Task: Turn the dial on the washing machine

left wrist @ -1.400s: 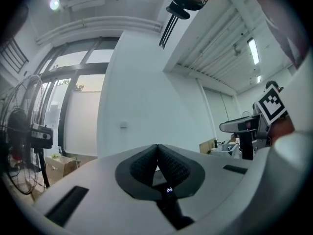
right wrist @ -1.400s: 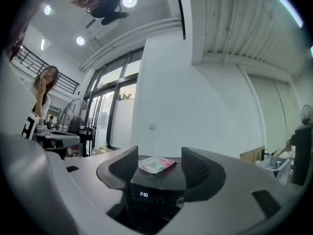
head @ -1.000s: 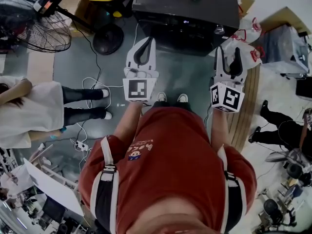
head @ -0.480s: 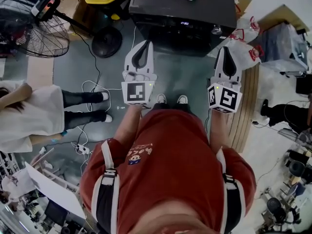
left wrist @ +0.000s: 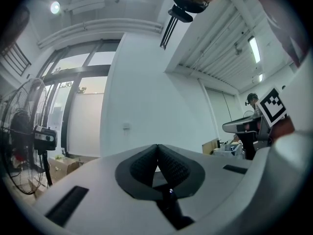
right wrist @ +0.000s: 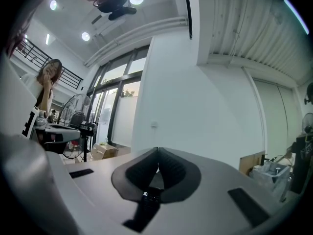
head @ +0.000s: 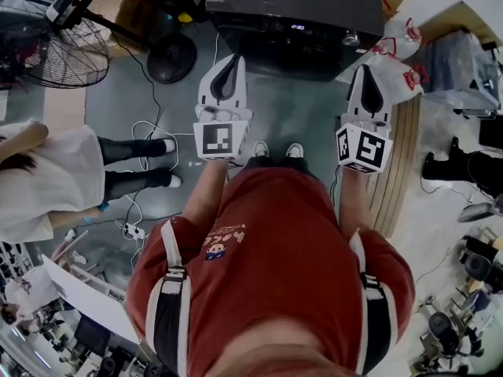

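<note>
The washing machine [head: 291, 6] stands at the top centre of the head view, a dark box. Its dial [head: 351, 38] shows as a small silvery knob toward the right end of the control strip, near the lit display [head: 297, 27].

Both claws hover over the floor short of the machine, apart from it. The left claw [head: 234, 58] is narrow, with its pads together on nothing. The right claw [head: 367, 69] is closing right down so the pads meet, and nothing is between them either. The right one sits just below the dial in the frame, so I judge it the likelier one to do the turning.

The main risk is reaching in with that claw shut. It would butt the knob or the panel instead of straddling it, so the jaws must spread first.

Both gripper views look up at the wall and ceiling, and neither shows the machine. Aim therefore rests on the head view alone, where the dial is small. A poorly centred grip could slip off the knob, or turn it only part of the way.

White plastic bags [head: 393, 57] lie just beside the machine's right corner, near the dial, and a jaw could snag one on the way in. Loose cables [head: 149, 132] trail across the floor at centre left, near the person's shoes [head: 275, 149], and a step forward could catch them.
</note>
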Motion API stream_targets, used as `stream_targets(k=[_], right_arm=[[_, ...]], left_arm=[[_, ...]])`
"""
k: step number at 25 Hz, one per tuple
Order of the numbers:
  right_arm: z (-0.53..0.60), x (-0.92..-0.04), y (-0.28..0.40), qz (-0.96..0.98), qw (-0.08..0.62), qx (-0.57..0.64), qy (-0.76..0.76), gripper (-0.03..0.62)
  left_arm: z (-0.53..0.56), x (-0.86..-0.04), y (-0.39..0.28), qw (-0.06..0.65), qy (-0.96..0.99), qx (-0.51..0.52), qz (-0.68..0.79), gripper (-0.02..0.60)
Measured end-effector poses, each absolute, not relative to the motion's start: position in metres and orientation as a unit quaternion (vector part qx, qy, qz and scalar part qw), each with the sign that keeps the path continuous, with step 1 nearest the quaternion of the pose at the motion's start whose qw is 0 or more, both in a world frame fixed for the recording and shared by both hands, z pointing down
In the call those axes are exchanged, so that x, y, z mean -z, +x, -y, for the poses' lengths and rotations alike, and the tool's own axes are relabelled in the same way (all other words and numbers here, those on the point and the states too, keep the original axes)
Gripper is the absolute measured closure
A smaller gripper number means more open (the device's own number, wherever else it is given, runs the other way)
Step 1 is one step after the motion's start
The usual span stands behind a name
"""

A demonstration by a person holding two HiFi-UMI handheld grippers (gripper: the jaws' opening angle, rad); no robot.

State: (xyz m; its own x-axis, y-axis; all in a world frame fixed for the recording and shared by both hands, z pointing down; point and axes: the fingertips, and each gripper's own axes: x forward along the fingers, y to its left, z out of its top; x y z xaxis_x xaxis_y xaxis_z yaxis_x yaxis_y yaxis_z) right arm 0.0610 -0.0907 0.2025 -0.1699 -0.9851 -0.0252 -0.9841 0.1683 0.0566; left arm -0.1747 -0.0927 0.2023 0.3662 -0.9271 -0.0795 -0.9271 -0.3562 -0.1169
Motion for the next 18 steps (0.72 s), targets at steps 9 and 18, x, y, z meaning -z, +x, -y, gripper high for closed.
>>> stream_targets(k=[9,18], right_arm=[[0.094,-0.203,0.058,0.764,0.018,0.044,0.643,0.588],[0.104,-0.204,0.060,0.770,0.017,0.041,0.636,0.588]], left_arm=[[0.099,-0.198,-0.172,0.068,-0.824,-0.010,-0.562,0.565],[0.105,-0.208,-0.165,0.057,-0.827,0.004,-0.559,0.566]])
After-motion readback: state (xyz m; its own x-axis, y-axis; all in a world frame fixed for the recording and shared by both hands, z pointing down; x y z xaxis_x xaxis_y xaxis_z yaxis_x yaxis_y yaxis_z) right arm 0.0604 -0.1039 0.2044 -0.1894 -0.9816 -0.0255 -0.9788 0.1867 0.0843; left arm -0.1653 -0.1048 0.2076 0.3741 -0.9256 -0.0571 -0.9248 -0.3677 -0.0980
